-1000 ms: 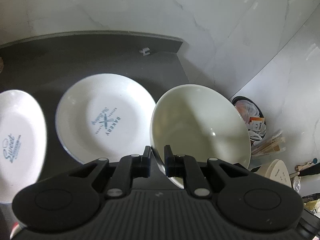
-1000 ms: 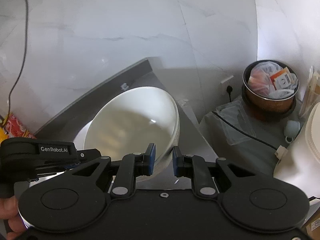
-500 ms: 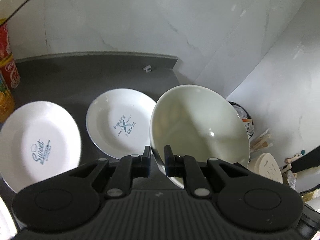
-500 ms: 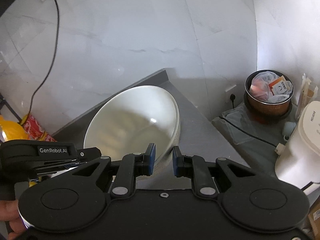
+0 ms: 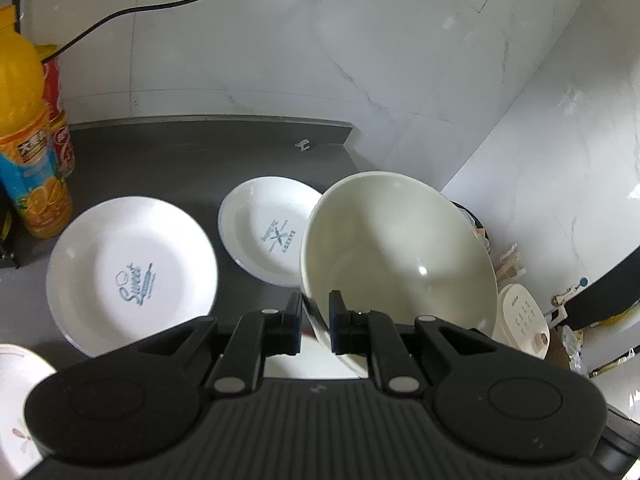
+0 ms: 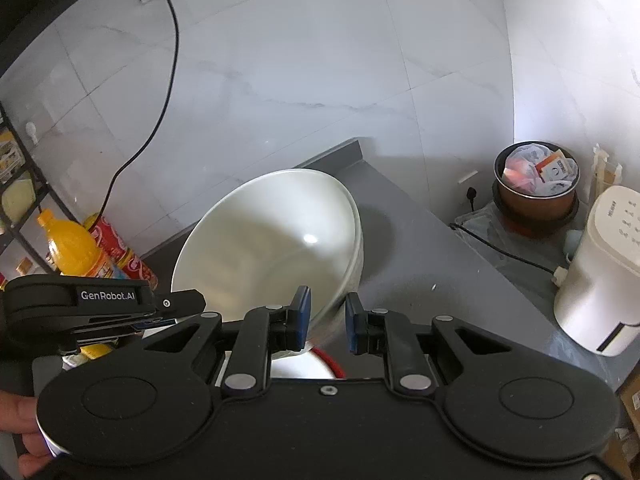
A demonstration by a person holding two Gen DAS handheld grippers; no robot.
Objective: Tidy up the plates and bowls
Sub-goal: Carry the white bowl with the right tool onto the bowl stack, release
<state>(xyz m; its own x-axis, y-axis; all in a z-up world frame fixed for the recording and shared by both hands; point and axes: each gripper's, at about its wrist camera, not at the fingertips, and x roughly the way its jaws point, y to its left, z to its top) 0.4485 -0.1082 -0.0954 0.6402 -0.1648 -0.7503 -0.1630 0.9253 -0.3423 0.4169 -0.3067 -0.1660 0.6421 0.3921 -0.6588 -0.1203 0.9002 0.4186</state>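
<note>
A large cream bowl [image 5: 400, 264] hangs tilted above the dark countertop [image 5: 180, 160]. My left gripper [image 5: 314, 320] is shut on its near rim. The same bowl [image 6: 272, 248] fills the right wrist view, where my right gripper [image 6: 326, 320] is closed on the rim's opposite side. The left gripper's housing [image 6: 80, 300] shows at the left there. Two white printed plates lie flat below: a "Sweet" plate [image 5: 132, 276] and a smaller bakery plate [image 5: 272, 236], partly hidden by the bowl. Another white dish [image 5: 300, 364] peeks out under the fingers.
An orange juice bottle [image 5: 28, 160] and a red can [image 5: 60, 120] stand at the counter's left. A patterned dish [image 5: 16, 400] sits at the lower left. Off the counter's right end are a full waste bin [image 6: 536, 184] and a white appliance [image 6: 600, 272]. A hand [image 6: 20, 420] holds the left gripper.
Both grippers have risen and pulled back with the bowl held between them. The plates now look smaller and farther away, and the bottles have come into view.
</note>
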